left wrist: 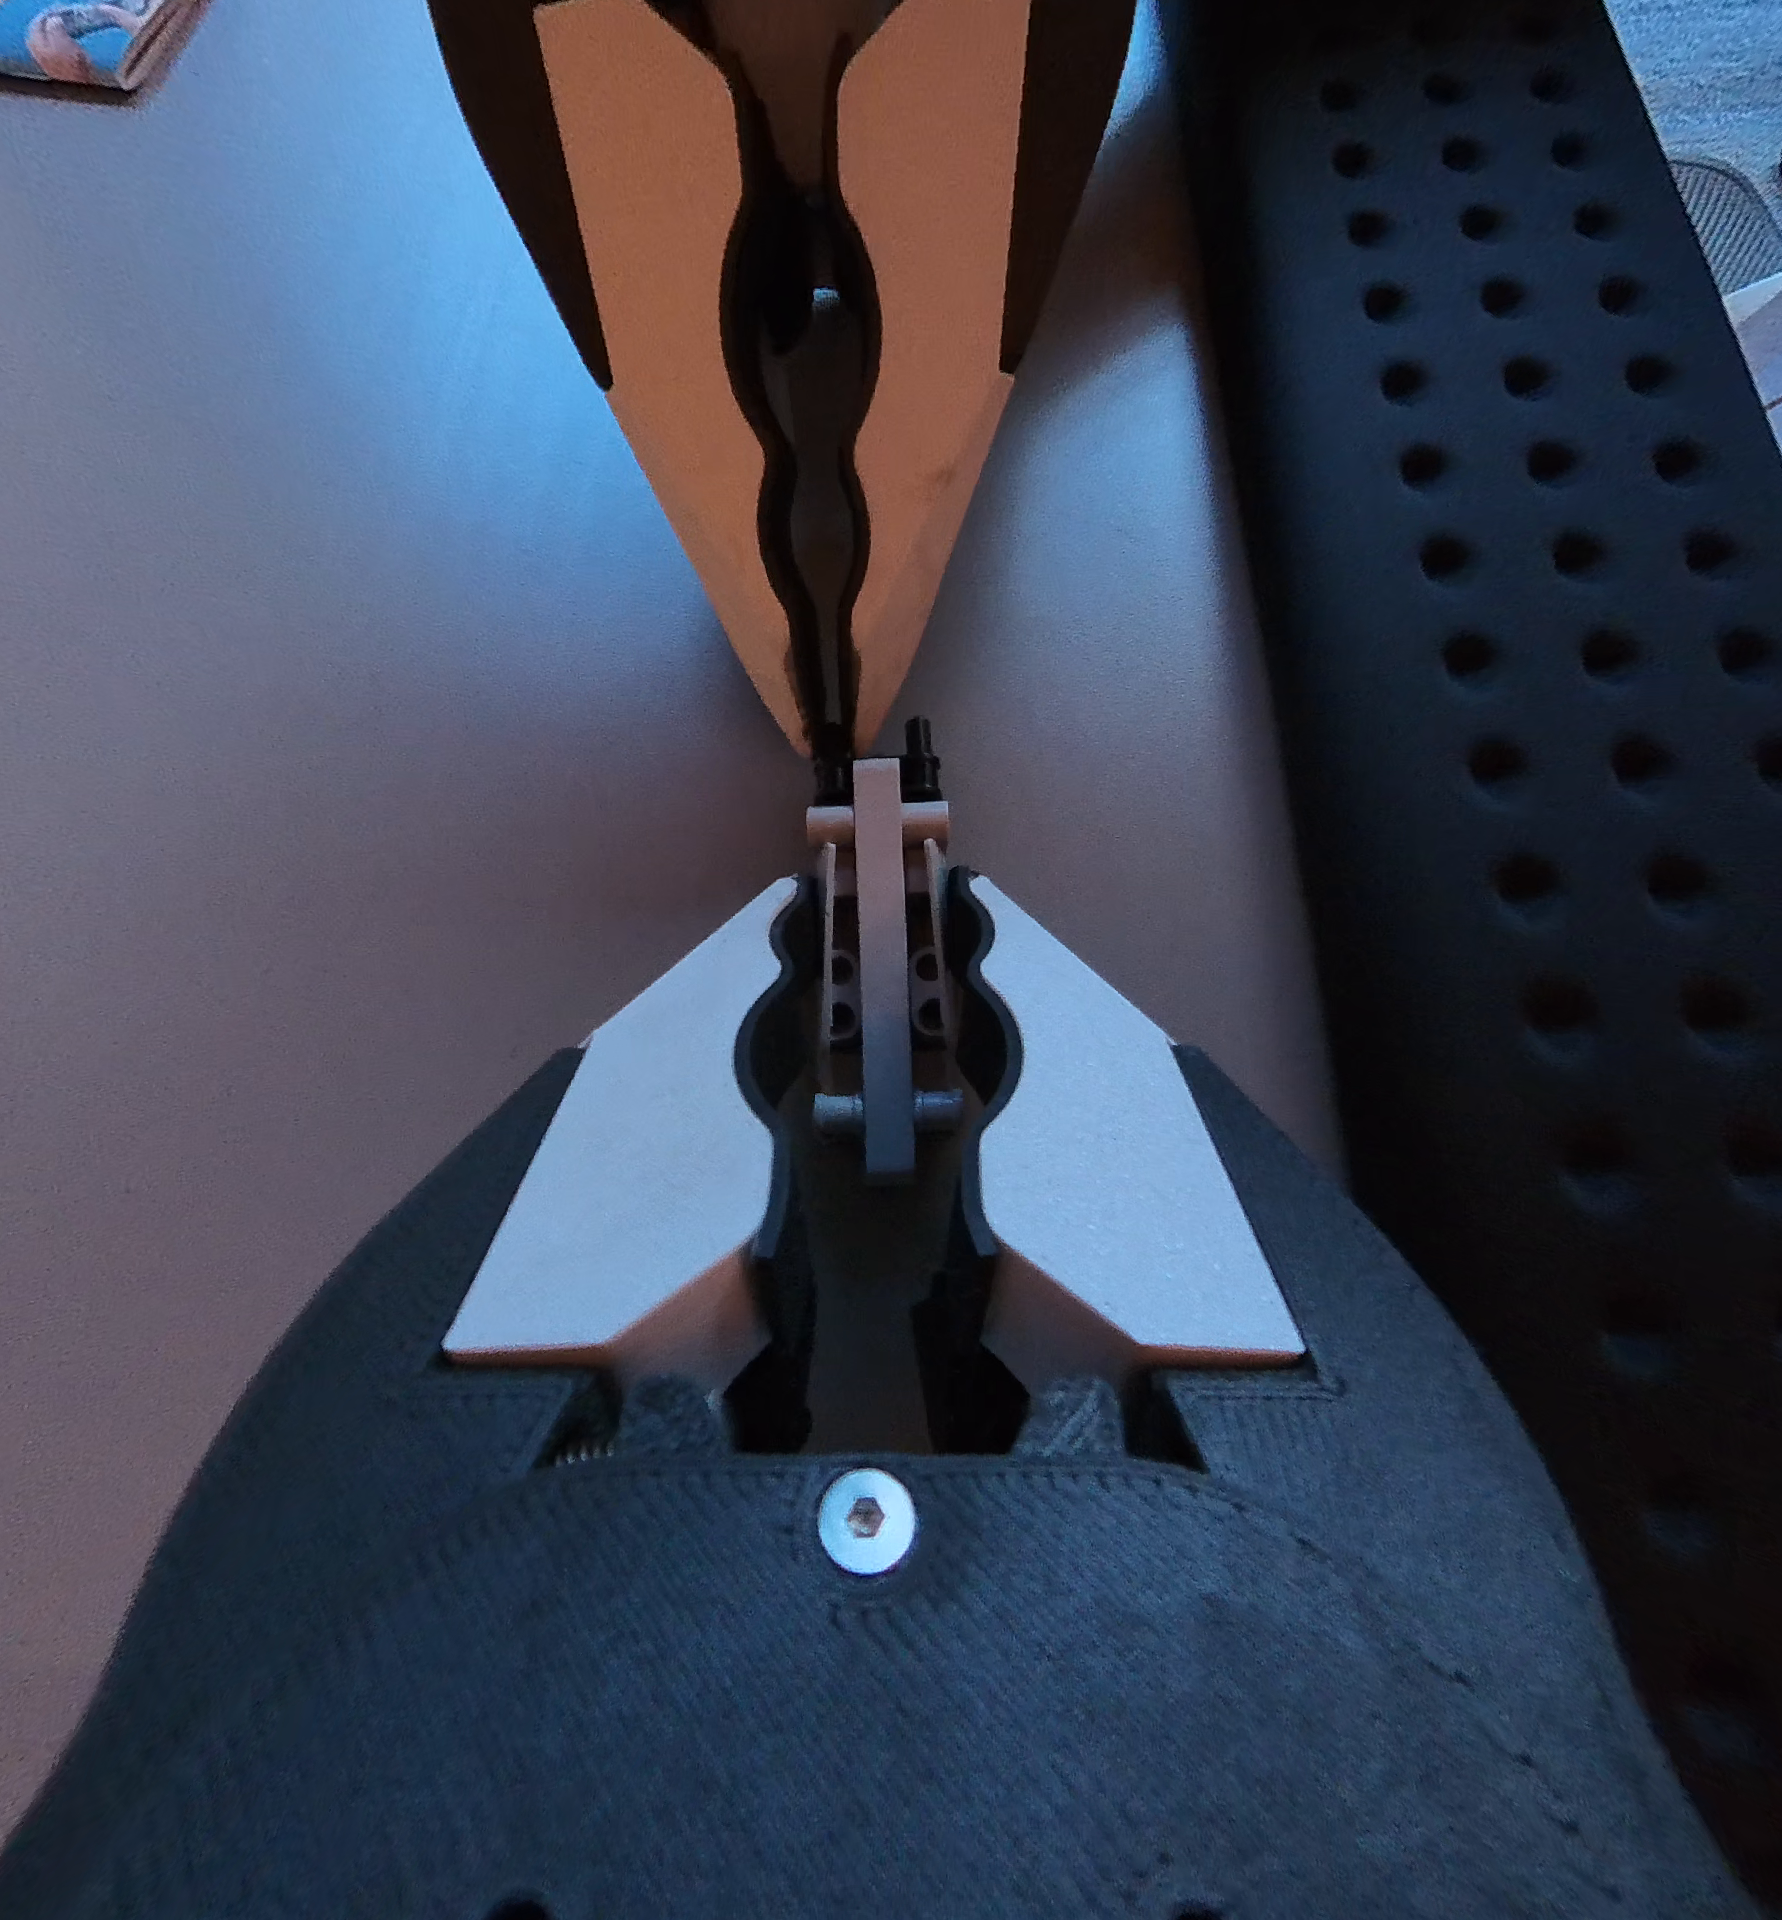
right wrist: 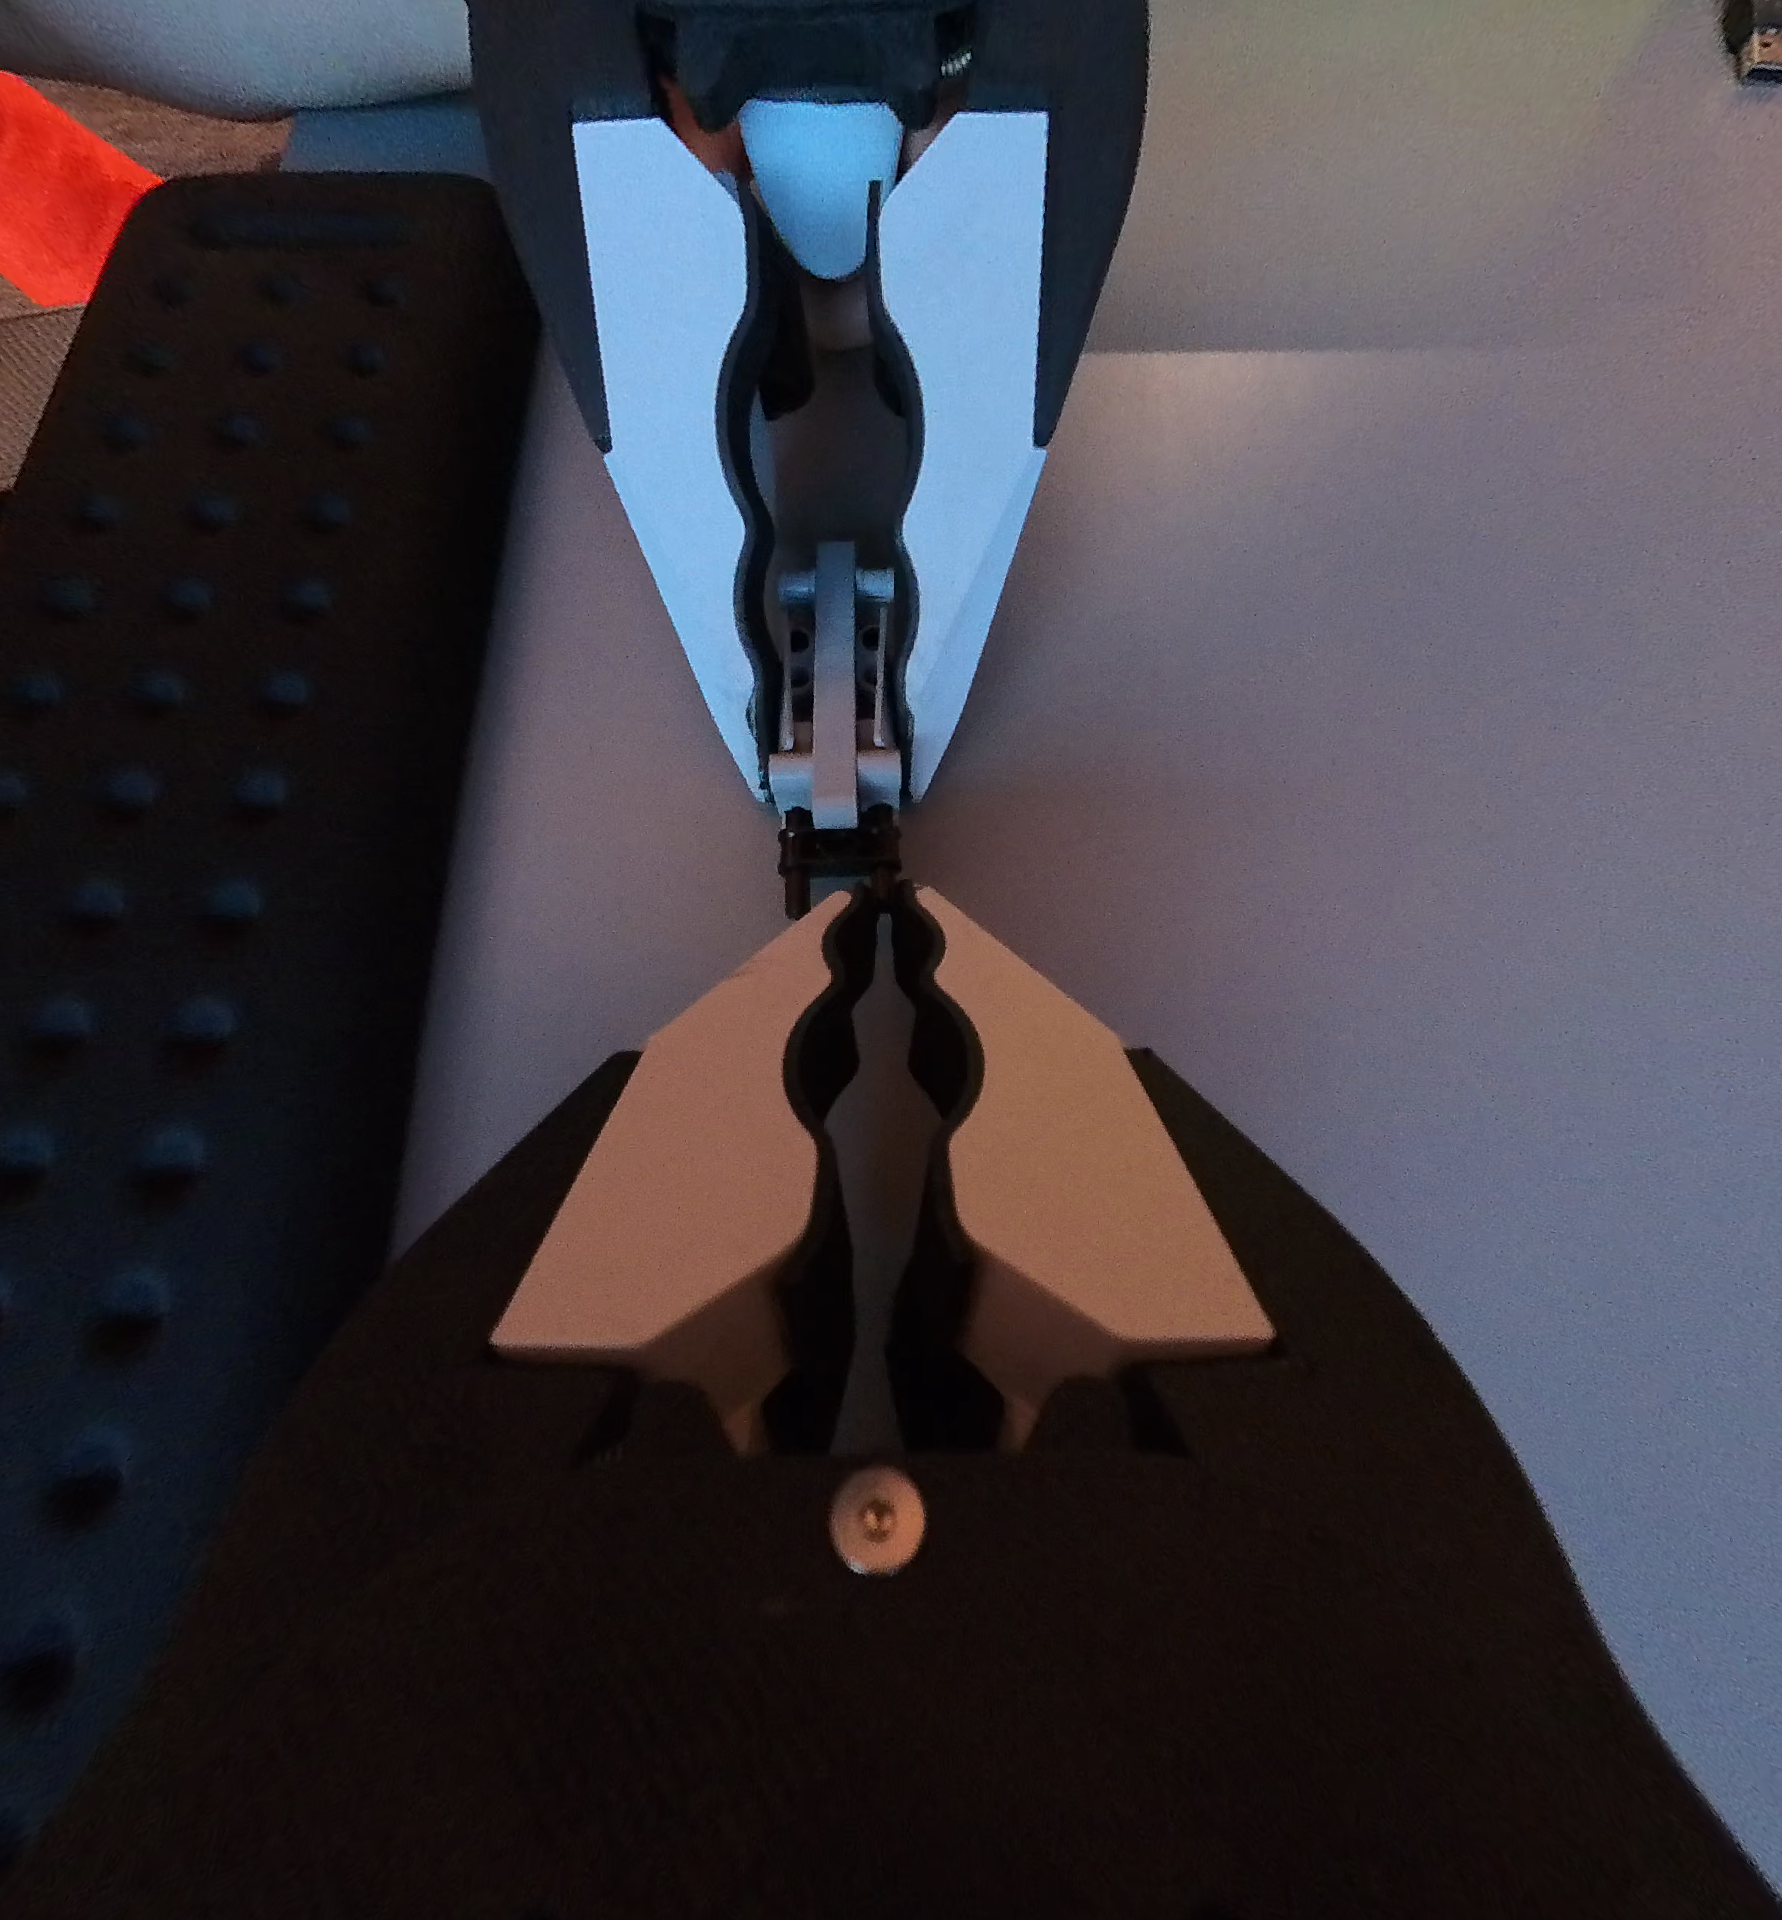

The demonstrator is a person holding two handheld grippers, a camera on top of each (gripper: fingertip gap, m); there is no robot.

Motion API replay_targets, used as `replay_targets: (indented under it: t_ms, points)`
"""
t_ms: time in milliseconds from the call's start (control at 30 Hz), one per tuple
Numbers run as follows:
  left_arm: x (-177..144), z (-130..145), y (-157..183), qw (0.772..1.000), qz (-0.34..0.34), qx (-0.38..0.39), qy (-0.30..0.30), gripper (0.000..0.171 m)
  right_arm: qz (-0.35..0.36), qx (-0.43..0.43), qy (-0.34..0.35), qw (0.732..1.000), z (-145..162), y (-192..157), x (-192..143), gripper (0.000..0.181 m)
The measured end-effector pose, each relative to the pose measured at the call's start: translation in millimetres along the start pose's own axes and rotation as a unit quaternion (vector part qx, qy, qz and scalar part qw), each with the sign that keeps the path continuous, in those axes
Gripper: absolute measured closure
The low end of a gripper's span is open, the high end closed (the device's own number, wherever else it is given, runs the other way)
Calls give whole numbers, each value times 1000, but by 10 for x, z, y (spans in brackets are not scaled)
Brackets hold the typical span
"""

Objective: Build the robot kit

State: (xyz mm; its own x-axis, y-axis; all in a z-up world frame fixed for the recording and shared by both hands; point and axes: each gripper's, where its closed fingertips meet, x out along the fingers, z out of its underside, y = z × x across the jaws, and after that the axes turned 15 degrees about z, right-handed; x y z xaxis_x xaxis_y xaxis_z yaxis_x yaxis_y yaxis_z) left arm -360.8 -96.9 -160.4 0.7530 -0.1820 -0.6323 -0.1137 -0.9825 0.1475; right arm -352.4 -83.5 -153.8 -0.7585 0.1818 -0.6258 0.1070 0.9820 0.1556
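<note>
My left gripper (left wrist: 882, 894) is shut on a small grey assembly of holed beams (left wrist: 879, 935), with a curved grey beam standing in its middle. The assembly sticks out past the fingertips. Two black pins sit at its far end, one on the left (left wrist: 830, 774) and one on the right (left wrist: 918, 753). My right gripper (right wrist: 884, 899) faces the left one tip to tip and is shut on the black pin (right wrist: 882, 883) at the assembly's end. In the right wrist view the left gripper (right wrist: 835, 795) holds the grey assembly (right wrist: 835, 707) from above.
A black pad with rows of round dimples (left wrist: 1541, 727) lies beside the grippers and shows at the left in the right wrist view (right wrist: 191, 727). Both grippers are over a pale table (left wrist: 295, 623). A blue printed booklet (left wrist: 56, 31), a red cloth (right wrist: 25, 208) and a plug (right wrist: 1765, 47) lie far off. The grippers are tip to tip, or close to it. Left tips and right tips are each some 35 cm from the plug (right wrist: 1765, 47).
</note>
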Motion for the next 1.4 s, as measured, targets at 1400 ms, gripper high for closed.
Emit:
replay_targets:
  t_ms: [1400]
  points:
    - [16, -10, 12, 1000, 5, 1, 1, 148, 0, 17, 4, 1000, 27, 40, 14, 166]
